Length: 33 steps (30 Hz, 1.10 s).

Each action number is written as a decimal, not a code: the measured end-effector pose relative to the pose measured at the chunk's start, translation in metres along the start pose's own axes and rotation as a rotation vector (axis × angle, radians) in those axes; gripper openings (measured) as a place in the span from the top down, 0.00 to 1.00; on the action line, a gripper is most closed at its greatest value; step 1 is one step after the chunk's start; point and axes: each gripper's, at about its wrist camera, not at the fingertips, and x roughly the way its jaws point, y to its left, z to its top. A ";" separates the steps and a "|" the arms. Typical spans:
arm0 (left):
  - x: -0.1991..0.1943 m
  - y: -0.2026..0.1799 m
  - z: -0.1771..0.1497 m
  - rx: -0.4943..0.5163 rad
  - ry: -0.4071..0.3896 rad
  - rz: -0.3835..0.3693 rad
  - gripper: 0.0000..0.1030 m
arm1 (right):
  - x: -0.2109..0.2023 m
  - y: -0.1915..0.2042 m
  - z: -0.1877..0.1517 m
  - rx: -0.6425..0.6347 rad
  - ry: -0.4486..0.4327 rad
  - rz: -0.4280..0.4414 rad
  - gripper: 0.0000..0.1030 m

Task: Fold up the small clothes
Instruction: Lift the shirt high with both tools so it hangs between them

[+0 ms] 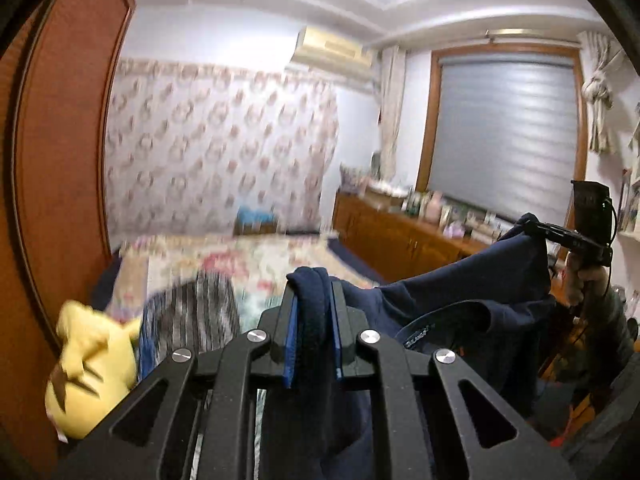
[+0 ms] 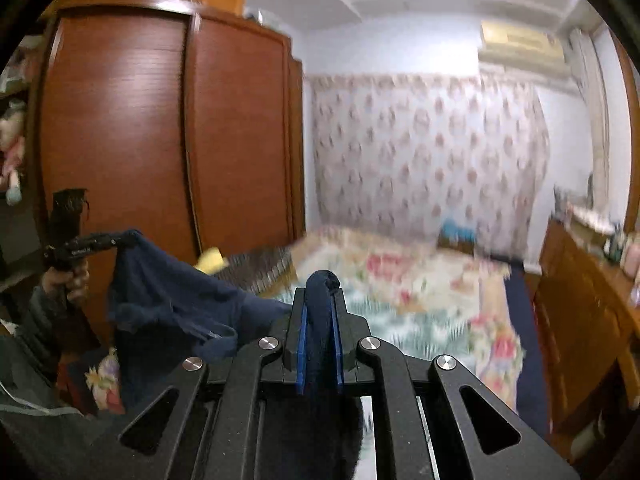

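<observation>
Left wrist view: left gripper (image 1: 313,292) raised above the bed (image 1: 256,260), jaws pressed tight on a bunched fold of the navy garment (image 1: 460,280), which pokes out past the fingertips and also hangs down under the gripper. From there the cloth stretches rightward, sagging in the middle, up to the right gripper (image 1: 536,227), seen side-on with the fabric's far corner pinched at its tips (a gloved hand (image 1: 588,280) grips its handle). Below left, a yellow plush toy (image 1: 88,368) sits beside a grey striped cloth (image 1: 192,316) on the floral bedspread. Background blurred: wooden wardrobe (image 1: 60,160) at left, air conditioner (image 1: 336,50) high on the wall, window blind (image 1: 508,136) over a low cabinet (image 1: 400,236). Right wrist view: right gripper (image 2: 322,292) likewise clamped hard on a rolled edge of the same navy garment (image 2: 172,292), blue pads squeezing both sides. The cloth runs left and up to the left gripper (image 2: 128,237), whose tips hold its corner, garment suspended clear of the bed (image 2: 420,280). Wardrobe (image 2: 160,140) fills the left.
</observation>
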 end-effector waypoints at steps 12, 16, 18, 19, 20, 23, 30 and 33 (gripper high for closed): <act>-0.058 -0.020 0.099 0.104 -0.226 0.084 0.86 | -0.101 0.025 0.108 -0.148 -0.180 -0.165 0.91; -0.064 -0.024 0.109 0.130 -0.266 0.110 0.86 | -0.112 0.036 0.118 -0.154 -0.181 -0.223 0.91; -0.066 -0.025 0.113 0.137 -0.282 0.109 0.86 | -0.107 0.063 0.113 -0.161 -0.183 -0.238 0.91; -0.066 -0.026 0.114 0.140 -0.289 0.110 0.86 | -0.107 0.071 0.112 -0.162 -0.185 -0.250 0.91; -0.069 -0.028 0.114 0.141 -0.293 0.111 0.86 | -0.106 0.073 0.112 -0.163 -0.186 -0.256 0.91; -0.068 -0.029 0.117 0.151 -0.307 0.117 0.86 | -0.098 0.088 0.102 -0.170 -0.184 -0.274 0.91; -0.041 -0.027 0.120 0.153 -0.286 0.120 0.86 | -0.089 0.075 0.080 -0.165 -0.163 -0.302 0.91; -0.003 -0.016 0.110 0.148 -0.231 0.131 0.86 | -0.066 0.059 0.075 -0.157 -0.119 -0.313 0.91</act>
